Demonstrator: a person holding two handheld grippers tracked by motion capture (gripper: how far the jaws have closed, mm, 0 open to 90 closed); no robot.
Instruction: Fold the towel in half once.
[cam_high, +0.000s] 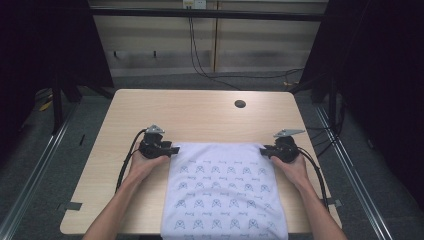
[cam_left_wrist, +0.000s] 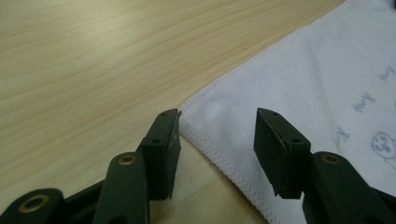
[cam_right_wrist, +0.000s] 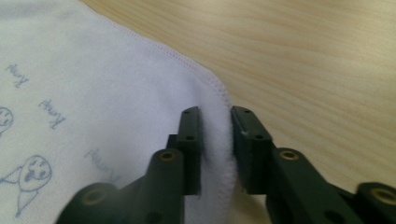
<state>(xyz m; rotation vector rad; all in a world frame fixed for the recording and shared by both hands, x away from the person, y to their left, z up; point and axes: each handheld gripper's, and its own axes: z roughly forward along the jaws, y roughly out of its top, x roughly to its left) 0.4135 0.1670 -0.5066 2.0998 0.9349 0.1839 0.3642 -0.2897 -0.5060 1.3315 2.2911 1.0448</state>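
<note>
High view, cloth: the white towel (cam_high: 224, 192) is lying flat on the counter (cam_high: 200, 115), its near edge hanging over the person's side, likely spread for folding or smoothing.
High view, grippers: the left gripper (cam_high: 175, 149) and right gripper (cam_high: 263, 150) are sitting at the towel's two far corners, probably so both corners can be handled evenly.
Left gripper view: the jaws are standing apart, straddling the hemmed corner of the towel (cam_left_wrist: 299, 93) without pressing it.
Right gripper view: the jaws are pinching a raised fold of the towel (cam_right_wrist: 93, 93) at its corner.
Writing: small blue script and doodle faces are repeating across the cloth; I cannot read the words.
</note>
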